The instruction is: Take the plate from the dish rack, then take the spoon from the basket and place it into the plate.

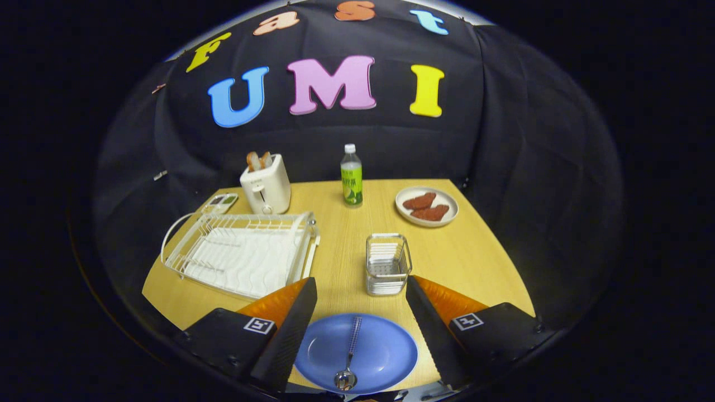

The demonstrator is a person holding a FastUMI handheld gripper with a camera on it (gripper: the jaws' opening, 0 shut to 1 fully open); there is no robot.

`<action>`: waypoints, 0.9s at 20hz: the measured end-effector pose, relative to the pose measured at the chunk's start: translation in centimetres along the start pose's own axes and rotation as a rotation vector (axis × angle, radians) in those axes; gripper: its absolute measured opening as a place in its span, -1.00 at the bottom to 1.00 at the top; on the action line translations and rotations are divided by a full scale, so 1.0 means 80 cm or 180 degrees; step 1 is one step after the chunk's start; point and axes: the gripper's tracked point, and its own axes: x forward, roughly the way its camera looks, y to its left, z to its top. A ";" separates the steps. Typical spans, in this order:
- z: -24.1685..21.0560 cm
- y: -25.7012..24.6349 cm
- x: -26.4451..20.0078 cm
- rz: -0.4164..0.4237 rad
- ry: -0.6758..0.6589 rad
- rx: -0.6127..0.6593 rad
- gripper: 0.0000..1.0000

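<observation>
A blue plate [380, 354] lies on the wooden table between my two fingers, at the near edge. A metal spoon [351, 354] rests in it, bowl end toward me and handle pointing away. My gripper [362, 287] is open above the plate, with nothing held between its fingers. Just ahead of the fingers stands a small wire basket [386, 263], with nothing showing inside it. To its left is the white dish rack [246, 251], whose slots hold no dishes.
A white toaster [266, 185] with bread in it stands behind the rack, a small tray [220, 202] beside it. A green-labelled bottle [351, 176] stands mid-back. A white plate with reddish food [427, 206] sits back right. Table [475, 262] edges curve close on both sides.
</observation>
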 end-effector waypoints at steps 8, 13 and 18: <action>0.160 -0.012 -0.094 -0.0152 -0.1040 0.0070 0.97; 0.194 -0.028 -0.148 -0.0338 -0.1440 0.0252 0.97; 0.172 -0.035 -0.153 -0.0371 -0.1429 0.0282 0.96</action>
